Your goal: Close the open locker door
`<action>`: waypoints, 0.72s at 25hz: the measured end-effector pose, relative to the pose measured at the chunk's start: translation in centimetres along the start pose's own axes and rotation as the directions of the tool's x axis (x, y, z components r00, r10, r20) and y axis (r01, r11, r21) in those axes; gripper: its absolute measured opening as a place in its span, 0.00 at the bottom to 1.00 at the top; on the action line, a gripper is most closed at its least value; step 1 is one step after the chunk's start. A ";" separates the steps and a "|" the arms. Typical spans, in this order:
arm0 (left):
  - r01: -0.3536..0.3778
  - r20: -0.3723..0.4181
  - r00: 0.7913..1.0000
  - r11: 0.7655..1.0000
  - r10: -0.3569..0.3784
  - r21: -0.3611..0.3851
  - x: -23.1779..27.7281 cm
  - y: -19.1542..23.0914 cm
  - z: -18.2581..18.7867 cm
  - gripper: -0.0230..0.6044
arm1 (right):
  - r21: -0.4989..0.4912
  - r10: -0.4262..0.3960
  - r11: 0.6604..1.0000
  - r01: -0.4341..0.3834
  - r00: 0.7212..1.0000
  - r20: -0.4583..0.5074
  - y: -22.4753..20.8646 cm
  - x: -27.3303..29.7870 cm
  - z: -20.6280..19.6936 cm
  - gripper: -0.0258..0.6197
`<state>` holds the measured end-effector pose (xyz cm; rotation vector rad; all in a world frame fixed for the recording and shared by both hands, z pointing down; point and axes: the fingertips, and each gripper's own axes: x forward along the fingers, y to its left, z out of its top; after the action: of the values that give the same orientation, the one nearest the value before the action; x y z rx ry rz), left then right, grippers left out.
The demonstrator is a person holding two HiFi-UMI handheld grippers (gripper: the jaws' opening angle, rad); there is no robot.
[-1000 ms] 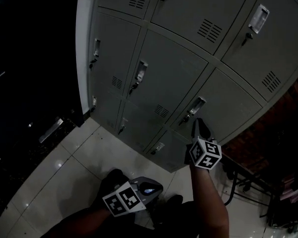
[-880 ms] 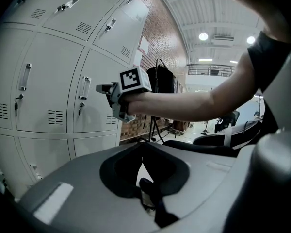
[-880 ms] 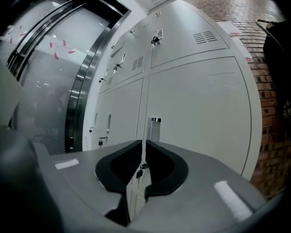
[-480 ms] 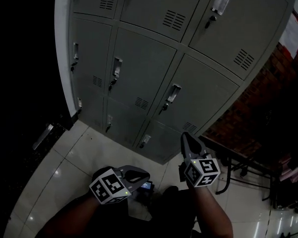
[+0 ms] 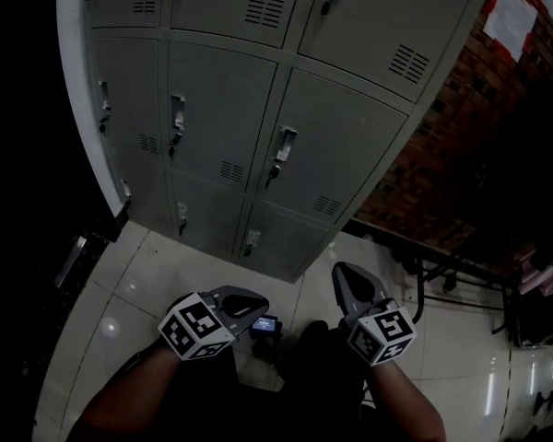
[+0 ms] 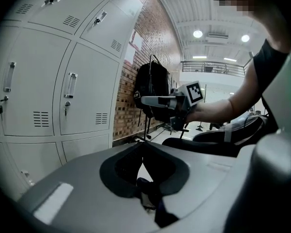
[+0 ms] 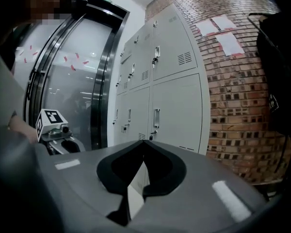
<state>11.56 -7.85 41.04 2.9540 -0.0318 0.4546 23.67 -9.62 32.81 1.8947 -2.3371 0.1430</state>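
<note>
Head view: every door of the lockers [image 5: 223, 118] looks flush, and none stands open.
The bank rises ahead of you, apart from both jaws. Your right gripper [image 5: 347, 279] points toward it, while your left gripper [image 5: 251, 302] points across, with the lockers at its left. Both jaws are closed and hold nothing.

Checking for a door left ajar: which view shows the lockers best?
The head view: the lockers show the most doors there, all looking shut. The left and right gripper views each catch only a few doors, at a slant.
</note>
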 end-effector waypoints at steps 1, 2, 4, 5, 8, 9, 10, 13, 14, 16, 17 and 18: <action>0.000 -0.002 1.000 1.000 0.000 0.004 0.3 -0.2 0.1 0.06 | 0.005 0.003 1.000 -0.003 1.000 -0.004 -0.1 -0.8 -0.4 0.04; -0.001 -0.003 1.000 1.000 0.001 0.008 0.4 -0.3 0.2 0.06 | 0.010 0.005 1.000 -0.005 1.000 -0.010 -0.1 -1.5 -0.8 0.04; 0.000 -0.005 1.000 1.000 0.000 0.017 0.6 -0.4 0.2 0.06 | 0.014 0.009 1.000 -0.008 1.000 -0.023 -0.1 -2.6 -1.7 0.04; 0.003 -0.007 1.000 1.000 -0.003 0.020 0.7 -0.5 0.2 0.06 | 0.016 0.011 1.000 -0.011 0.999 -0.031 0.0 -3.1 -2.2 0.04; 0.019 -0.016 1.000 0.999 -0.019 0.029 0.9 -1.0 0.1 0.06 | 0.018 0.020 1.000 -0.019 0.998 -0.062 0.3 -4.7 -3.6 0.04; 0.021 -0.019 1.000 0.999 -0.021 0.032 0.9 -1.1 0.1 0.06 | 0.019 0.025 1.000 -0.024 0.997 -0.070 0.5 -5.1 -4.0 0.04; 0.021 -0.019 1.000 0.999 -0.020 0.035 0.9 -1.0 0.2 0.06 | 0.021 0.030 0.999 -0.029 0.997 -0.072 0.6 -5.3 -4.3 0.04; 0.020 -0.020 1.000 0.999 -0.019 0.041 0.9 -0.9 0.3 0.06 | 0.036 0.043 0.999 -0.041 0.998 -0.056 0.9 -5.7 -4.8 0.04; 0.022 -0.021 1.000 0.999 -0.021 0.039 0.8 -1.0 0.3 0.06 | 0.038 0.050 0.998 -0.048 0.997 -0.052 1.1 -5.8 -5.0 0.04; 0.025 -0.025 0.999 0.999 -0.024 0.037 0.8 -1.2 0.2 0.06 | 0.031 0.065 0.997 -0.064 0.997 -0.047 1.5 -5.8 -5.5 0.04; 0.025 -0.027 0.999 0.999 -0.024 0.038 0.7 -1.3 0.2 0.06 | 0.025 0.073 0.997 -0.072 0.996 -0.044 1.7 -5.7 -5.7 0.04; 0.024 -0.028 0.999 0.999 -0.023 0.039 0.7 -1.3 0.1 0.06 | 0.022 0.079 0.997 -0.078 0.996 -0.040 1.8 -5.7 -5.8 0.04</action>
<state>12.33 -6.58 40.93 2.9824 0.0148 0.4980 23.29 -2.81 37.64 1.7920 -2.3925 0.2124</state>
